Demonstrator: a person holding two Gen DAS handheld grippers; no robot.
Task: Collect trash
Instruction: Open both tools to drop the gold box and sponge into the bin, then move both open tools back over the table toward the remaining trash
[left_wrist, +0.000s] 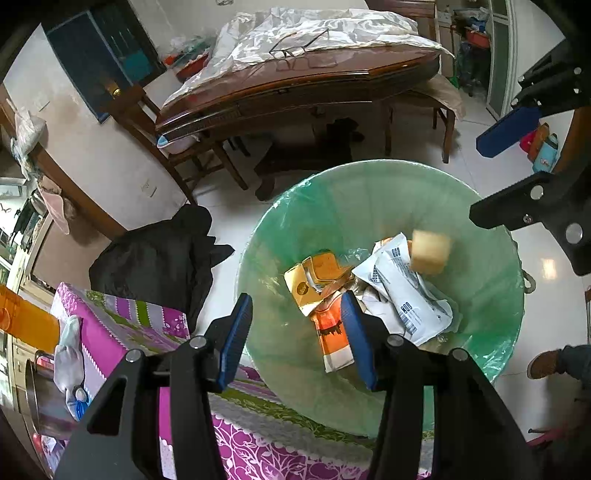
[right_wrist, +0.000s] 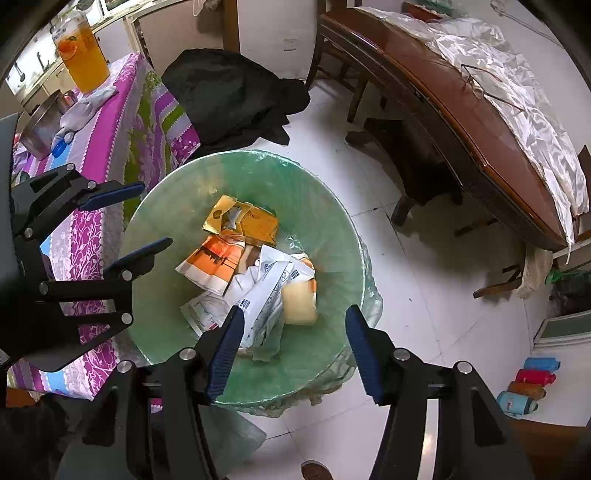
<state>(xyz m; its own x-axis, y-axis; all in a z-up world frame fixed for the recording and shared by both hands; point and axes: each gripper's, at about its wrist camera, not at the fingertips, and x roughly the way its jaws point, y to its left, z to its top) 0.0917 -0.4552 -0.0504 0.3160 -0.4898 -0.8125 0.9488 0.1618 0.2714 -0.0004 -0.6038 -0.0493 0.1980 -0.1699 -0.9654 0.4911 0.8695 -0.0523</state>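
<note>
Both grippers, left gripper (left_wrist: 297, 338) and right gripper (right_wrist: 295, 350), over green-lined bin (right_wrist: 332, 236); jaws apart, empty; wrappers (right_wrist: 258, 295) and yellow block (right_wrist: 299, 302) inside.

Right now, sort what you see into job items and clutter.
Job: green-lined round trash bin; yellow paper packet; orange-and-white wrapper; white printed pouch; pale yellow sponge block.

Clutter: black cloth heap; orange drink jug; wire-framed glasses; purple floral tablecloth.
</note>
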